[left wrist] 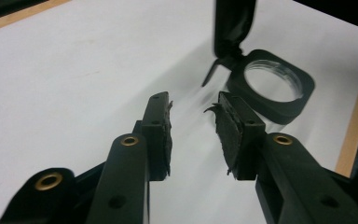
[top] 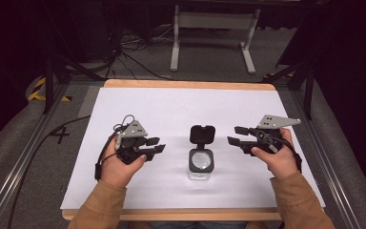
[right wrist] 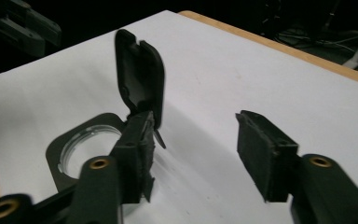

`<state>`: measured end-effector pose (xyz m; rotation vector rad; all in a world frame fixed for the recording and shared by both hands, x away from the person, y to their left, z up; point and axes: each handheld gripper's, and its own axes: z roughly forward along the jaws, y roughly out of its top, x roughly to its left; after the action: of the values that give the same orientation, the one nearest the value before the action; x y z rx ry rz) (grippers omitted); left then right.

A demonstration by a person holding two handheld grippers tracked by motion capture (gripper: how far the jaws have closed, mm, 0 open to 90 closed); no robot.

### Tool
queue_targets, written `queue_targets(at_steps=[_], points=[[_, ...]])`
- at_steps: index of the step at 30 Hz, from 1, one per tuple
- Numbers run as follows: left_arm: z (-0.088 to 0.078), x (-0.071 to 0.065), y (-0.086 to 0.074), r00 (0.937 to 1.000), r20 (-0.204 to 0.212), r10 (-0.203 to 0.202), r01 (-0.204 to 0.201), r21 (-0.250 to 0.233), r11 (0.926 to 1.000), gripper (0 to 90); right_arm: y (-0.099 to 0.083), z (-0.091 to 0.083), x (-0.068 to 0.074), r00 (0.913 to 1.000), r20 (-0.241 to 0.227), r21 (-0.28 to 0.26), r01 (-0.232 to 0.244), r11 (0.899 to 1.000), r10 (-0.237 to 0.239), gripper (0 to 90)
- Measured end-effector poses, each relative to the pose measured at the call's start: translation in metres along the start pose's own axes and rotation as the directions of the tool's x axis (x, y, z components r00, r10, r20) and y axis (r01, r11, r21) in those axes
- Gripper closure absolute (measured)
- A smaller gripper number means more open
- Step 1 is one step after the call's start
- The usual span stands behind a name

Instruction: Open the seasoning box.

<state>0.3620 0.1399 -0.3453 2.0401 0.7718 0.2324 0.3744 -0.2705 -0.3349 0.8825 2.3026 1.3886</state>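
Your left gripper point(top: 155, 145) sits released, left of the jar point(top: 201, 164), with its jaws parted and nothing between them. In the left gripper view the two worn pads point(left wrist: 228, 130) stand apart over bare white sheet, and the jar lies ahead of them and off to the right, not touching.

Your right gripper point(top: 236, 135) is released too, on the other side of the jar, jaws spread and empty. In the right gripper view the jar's lid point(right wrist: 140, 74) rises just behind your left-hand jaw in that picture; whether that jaw touches the lid or its hinge you cannot tell from this angle. The other jaw stands well clear over the sheet.

The jar stands near the middle of the desk point(top: 186, 85), on the white sheet point(top: 171, 109), between your two grippers and closer to your edge than to the far one. It is a clear container with a black square collar around a round mouth. Its black flip lid is open, swung up and back on the hinge at the far side, so the mouth is uncovered.

Both your hands hold the grippers just above the sheet, jaws pointed inward toward the jar from either side.
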Motion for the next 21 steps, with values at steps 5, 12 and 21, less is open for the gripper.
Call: queue_targets(at_steps=[5,12,21], points=[[-0.013,0.021,-0.007,0.9983,-0.053,-0.026,0.027,0.024,0.9993,59.4,-0.008,-0.012,-0.014,0.9983,0.055,0.022,-0.018,1.000,0.017,37.6],[-0.016,0.056,-0.030,0.9904,-0.113,-0.080,0.085,0.046,0.9953,52.1,-0.030,-0.023,-0.038,0.9859,0.157,0.092,-0.074,0.993,0.059,31.4],[0.002,0.087,-0.056,0.9779,-0.136,-0.159,0.165,0.033,0.9858,46.9,-0.068,-0.012,-0.069,0.9642,0.258,0.173,-0.108,0.979,0.061,25.5]])
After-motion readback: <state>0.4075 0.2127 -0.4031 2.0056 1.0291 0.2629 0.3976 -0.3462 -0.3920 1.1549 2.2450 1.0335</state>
